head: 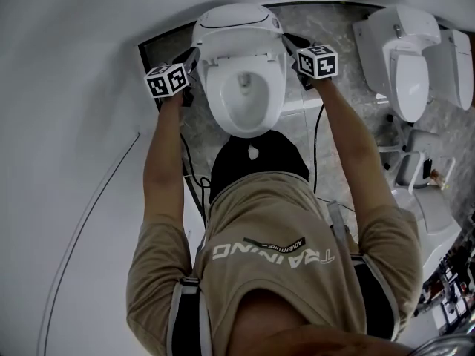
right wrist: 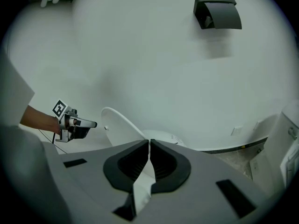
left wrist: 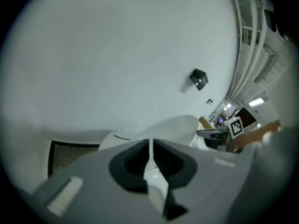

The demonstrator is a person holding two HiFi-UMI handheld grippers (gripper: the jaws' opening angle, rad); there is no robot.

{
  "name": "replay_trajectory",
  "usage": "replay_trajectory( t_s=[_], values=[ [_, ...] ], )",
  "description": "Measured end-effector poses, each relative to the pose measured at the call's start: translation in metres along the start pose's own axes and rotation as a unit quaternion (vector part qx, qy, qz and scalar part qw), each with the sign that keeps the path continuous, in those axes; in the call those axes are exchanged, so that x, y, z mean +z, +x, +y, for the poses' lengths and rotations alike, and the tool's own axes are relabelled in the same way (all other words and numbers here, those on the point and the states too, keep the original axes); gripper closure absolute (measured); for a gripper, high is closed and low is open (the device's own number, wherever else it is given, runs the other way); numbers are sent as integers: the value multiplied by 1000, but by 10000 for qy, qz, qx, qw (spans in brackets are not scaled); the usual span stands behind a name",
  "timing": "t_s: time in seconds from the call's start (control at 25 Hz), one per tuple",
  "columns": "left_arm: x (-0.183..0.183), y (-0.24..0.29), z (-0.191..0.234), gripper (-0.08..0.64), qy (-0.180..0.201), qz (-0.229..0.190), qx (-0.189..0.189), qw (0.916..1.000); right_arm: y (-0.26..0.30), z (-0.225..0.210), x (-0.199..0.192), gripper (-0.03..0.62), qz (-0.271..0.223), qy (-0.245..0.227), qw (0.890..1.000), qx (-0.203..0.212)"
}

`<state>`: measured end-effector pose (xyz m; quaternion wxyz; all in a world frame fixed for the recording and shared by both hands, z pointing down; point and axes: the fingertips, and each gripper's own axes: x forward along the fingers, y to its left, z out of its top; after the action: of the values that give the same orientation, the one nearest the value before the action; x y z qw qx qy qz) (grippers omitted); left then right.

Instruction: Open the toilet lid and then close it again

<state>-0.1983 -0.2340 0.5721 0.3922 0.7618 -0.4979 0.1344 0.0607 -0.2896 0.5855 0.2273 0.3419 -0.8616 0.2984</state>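
The white toilet stands against the wall with its lid (head: 236, 22) raised upright over the seat (head: 213, 80) and the open bowl. My left gripper (head: 194, 53) is at the lid's left edge and my right gripper (head: 288, 41) at its right edge. In the left gripper view the jaws (left wrist: 150, 142) are closed to a thin slit where the lid's (left wrist: 180, 125) edge runs in. It is the same in the right gripper view (right wrist: 149, 142), with the lid (right wrist: 119, 125) slanting into the tips. Each gripper appears pinched on the lid's rim.
A second white toilet (head: 412, 65) stands to the right, with more fixtures beyond it. A dark box (right wrist: 218, 13) hangs on the wall above. A black cable (head: 185, 173) runs over the floor on the left. The curved white wall (head: 67, 124) is close on the left.
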Motion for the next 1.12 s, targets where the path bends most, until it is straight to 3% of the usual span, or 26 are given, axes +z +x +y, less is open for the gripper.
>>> replay_trajectory(
  t_s=[0.28,0.4,0.6,0.88,1.12],
  values=[
    [10,2,-8,554,33,-89,50,9999,16,1,21,575,57,-294,9995,-42],
    [9,0,-14,555,186,-18,116,9998,17,11,21,577,193,-322,9992,119],
    [-1,-2,-26,555,709,168,369,9967,12,23,16,578,394,-612,9973,53],
    [0,-23,-52,555,1542,-29,750,9852,-11,50,4,577,414,-716,9964,179],
    [-8,-43,-79,555,2051,-97,659,9765,-38,72,-6,577,297,-825,9960,145]
  ],
)
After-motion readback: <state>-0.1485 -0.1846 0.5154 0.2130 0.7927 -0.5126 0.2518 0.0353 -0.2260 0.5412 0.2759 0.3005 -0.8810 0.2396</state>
